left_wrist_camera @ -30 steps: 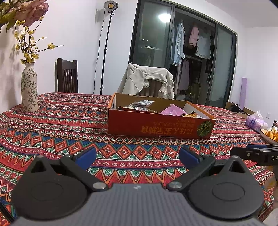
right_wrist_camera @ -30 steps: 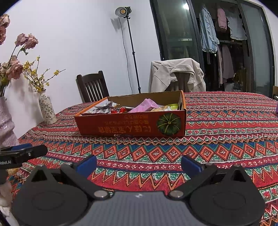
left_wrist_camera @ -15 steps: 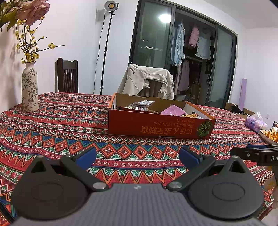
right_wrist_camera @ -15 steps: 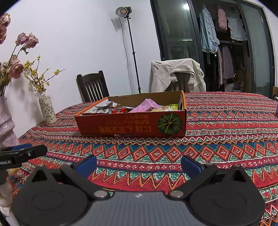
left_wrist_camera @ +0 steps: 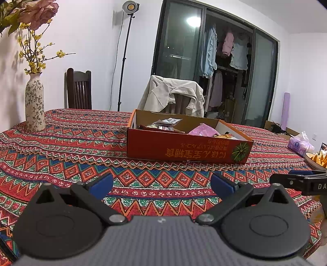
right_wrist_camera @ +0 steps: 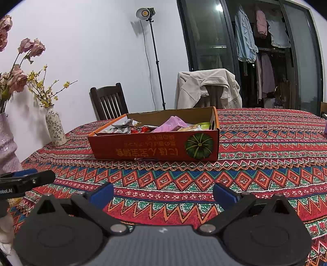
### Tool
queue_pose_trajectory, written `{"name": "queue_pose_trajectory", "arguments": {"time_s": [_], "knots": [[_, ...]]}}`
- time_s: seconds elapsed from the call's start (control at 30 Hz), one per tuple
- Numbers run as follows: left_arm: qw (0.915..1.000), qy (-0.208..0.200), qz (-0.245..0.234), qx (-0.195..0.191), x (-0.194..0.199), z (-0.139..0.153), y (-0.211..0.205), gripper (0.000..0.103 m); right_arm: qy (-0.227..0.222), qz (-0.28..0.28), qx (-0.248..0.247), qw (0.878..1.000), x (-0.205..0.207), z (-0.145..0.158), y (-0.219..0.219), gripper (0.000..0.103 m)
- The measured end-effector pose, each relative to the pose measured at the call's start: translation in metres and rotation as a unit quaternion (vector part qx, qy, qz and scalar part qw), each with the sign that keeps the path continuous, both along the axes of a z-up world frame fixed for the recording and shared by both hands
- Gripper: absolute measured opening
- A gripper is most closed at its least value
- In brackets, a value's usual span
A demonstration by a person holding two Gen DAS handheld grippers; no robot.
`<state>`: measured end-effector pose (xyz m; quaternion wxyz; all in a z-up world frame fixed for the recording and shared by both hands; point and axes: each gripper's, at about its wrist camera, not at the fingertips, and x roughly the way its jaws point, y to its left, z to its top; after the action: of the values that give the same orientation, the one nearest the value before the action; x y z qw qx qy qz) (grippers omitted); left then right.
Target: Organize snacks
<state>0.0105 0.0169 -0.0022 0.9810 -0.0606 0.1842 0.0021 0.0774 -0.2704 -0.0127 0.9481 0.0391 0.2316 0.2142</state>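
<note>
The left claw point(left_wrist_camera: 161, 185) sits low and near, just above the tabletop point(left_wrist_camera: 61, 155). Its two blue fingertips point(left_wrist_camera: 101, 185) are spread wide, and nothing is between them. The right claw point(right_wrist_camera: 163, 193) looks the same: wide open, empty, blue fingertips point(right_wrist_camera: 102, 194) far apart.

In the left view, the tip of the right claw pokes in at 3 o'clock. In the right view, the tip of the left claw pokes in at 9 o'clock.

A bright cloth with red, blue and green zigzags covers the tabletop. Past both claws, at 12 o'clock, stands an orange cardboard box point(left_wrist_camera: 184, 148) with a green pumpkin picture on its front. The box is open on top. The snacks point(left_wrist_camera: 163, 125) are inside it: shiny wrappers, a pink packet point(right_wrist_camera: 171, 124), and some red and yellow ones. The box is well apart from both claws.

At 3 o'clock in the left view is a bowl point(left_wrist_camera: 315, 161) with yellow bits, and behind it a purple tissue pack point(left_wrist_camera: 299, 141).

At 10 o'clock stands a flowered vase point(left_wrist_camera: 34, 104) with yellow twigs. Farther back are a dark wooden chair point(left_wrist_camera: 79, 90), a chair with a cream jacket point(left_wrist_camera: 173, 96) on it, a lamp stand point(left_wrist_camera: 127, 8), and glass doors with clothes hanging behind.
</note>
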Motion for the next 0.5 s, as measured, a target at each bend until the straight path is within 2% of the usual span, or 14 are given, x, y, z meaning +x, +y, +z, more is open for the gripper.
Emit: {"name": "queue_pose_trajectory", "arguments": {"time_s": [0.5], "knots": [[1.0000,0.000,0.000,0.000,-0.0004,0.0000,0.0000,0.103,0.000,0.000,-0.001,1.000,-0.0006,-0.0013,-0.0006,0.103]]}}
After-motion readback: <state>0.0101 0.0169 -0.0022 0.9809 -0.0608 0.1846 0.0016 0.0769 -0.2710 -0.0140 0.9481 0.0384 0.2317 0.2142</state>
